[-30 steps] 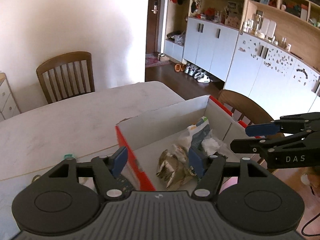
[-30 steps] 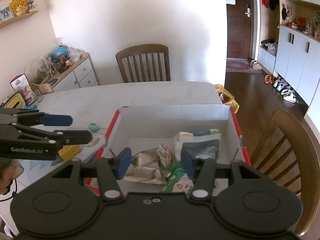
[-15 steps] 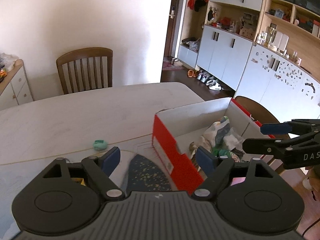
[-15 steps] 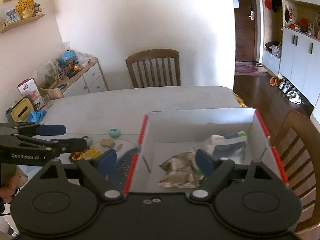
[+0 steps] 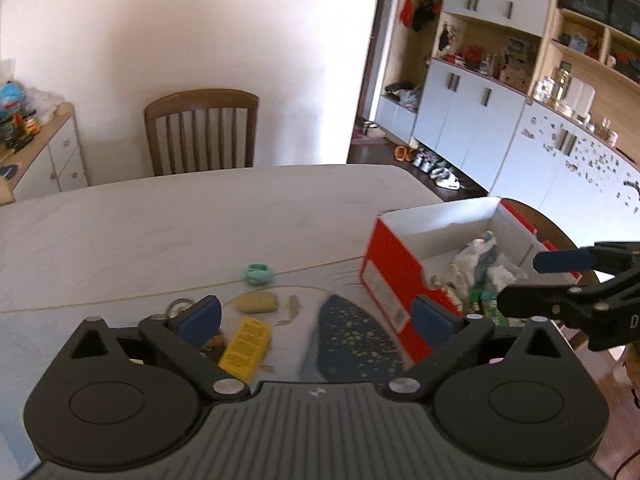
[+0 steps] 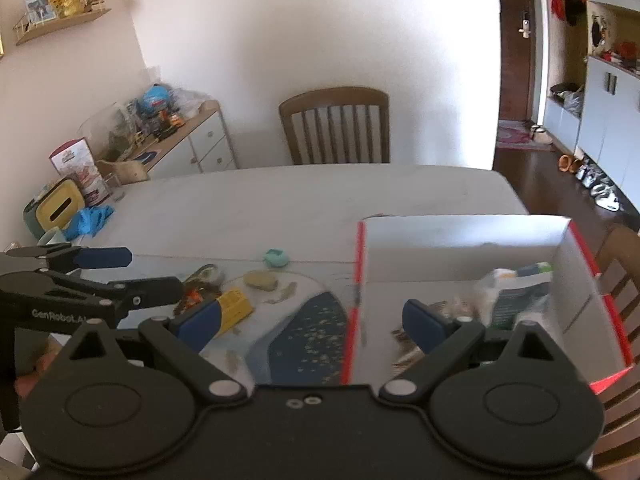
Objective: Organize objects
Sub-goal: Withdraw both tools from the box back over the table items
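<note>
1. The left gripper angles down over the table, jaws opening with nothing gripped; the yellow packet and tan bar lie below, between its blue pads.
2. The right gripper tilts down likewise, jaws opening and empty, straddling the near left wall of the red-and-white box.
3. The box sits at 3 o'clock from the left gripper, crumpled wrappers inside.
4. A teal lump rests at 12 o'clock beyond the bar.
5. Motion blur smears the wrappers; the box's near end is hidden behind the gripper bodies.
</note>
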